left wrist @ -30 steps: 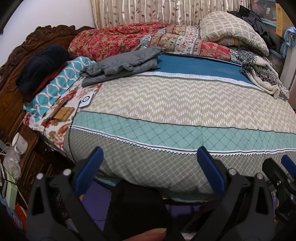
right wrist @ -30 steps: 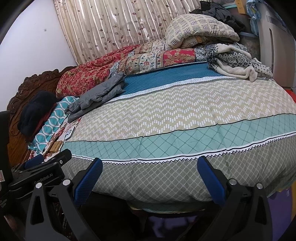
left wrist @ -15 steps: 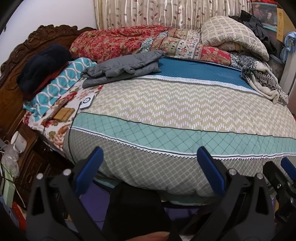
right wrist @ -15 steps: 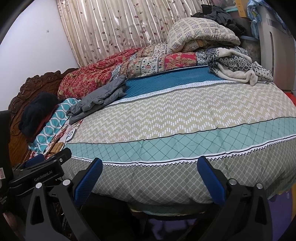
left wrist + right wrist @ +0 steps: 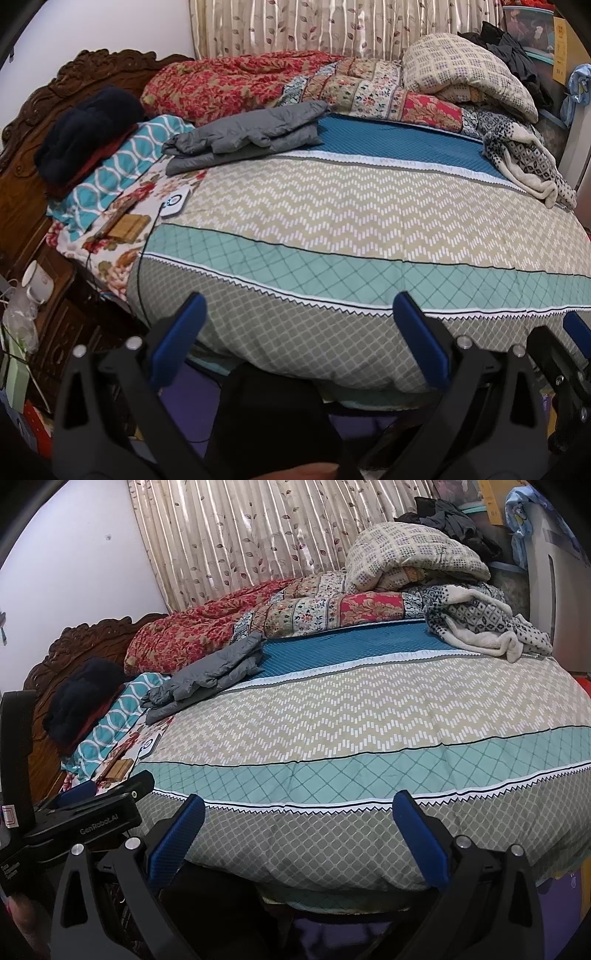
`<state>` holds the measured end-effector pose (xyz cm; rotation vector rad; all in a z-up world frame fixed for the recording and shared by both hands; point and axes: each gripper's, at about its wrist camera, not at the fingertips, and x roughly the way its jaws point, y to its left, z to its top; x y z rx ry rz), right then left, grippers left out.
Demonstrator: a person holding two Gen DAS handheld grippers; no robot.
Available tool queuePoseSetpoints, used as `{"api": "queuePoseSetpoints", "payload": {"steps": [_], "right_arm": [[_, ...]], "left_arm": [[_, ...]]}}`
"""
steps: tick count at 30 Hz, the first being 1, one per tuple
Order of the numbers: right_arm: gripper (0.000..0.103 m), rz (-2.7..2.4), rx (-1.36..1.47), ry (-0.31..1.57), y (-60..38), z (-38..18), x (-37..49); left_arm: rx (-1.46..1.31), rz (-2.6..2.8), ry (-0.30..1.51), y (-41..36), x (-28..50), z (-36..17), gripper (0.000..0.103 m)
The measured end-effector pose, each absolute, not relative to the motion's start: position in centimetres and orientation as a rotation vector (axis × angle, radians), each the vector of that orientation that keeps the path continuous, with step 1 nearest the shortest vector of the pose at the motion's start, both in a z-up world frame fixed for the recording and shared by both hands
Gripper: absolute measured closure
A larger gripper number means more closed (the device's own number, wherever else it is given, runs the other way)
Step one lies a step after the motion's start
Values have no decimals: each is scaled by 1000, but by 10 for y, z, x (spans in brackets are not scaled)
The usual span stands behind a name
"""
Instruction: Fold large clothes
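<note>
A grey padded jacket [image 5: 247, 134] [image 5: 207, 674] lies crumpled at the far left of the bed, near the pillows. A patterned white-and-dark fleece garment [image 5: 524, 162] [image 5: 484, 627] lies heaped at the far right. My left gripper [image 5: 299, 332] is open and empty at the bed's near edge, far from both garments. My right gripper [image 5: 299, 823] is also open and empty, held beside the left one, whose body [image 5: 92, 812] shows at the lower left of the right wrist view.
A striped quilt [image 5: 351, 221] covers the bed. Folded red floral blankets [image 5: 236, 81] and a cream checked duvet [image 5: 469, 85] pile along the back. A dark bundle [image 5: 85, 129] rests on teal pillows by the carved headboard [image 5: 74, 81]. A white device [image 5: 175, 201] with a cable and a mug [image 5: 37, 282] lie left.
Both grippers have risen slightly and drifted a little right; the bed sits lower in both views. Nothing was grasped or moved.
</note>
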<state>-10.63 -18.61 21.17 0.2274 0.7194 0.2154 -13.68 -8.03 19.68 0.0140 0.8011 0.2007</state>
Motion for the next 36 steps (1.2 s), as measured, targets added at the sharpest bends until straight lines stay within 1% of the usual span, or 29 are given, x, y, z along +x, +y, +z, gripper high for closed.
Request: {"api": "queuePoseSetpoints", "payload": {"steps": [36], "right_arm": [[23, 217, 228, 720, -188, 212, -105]], "left_arm": [[20, 237, 739, -68, -138, 209, 6]]}}
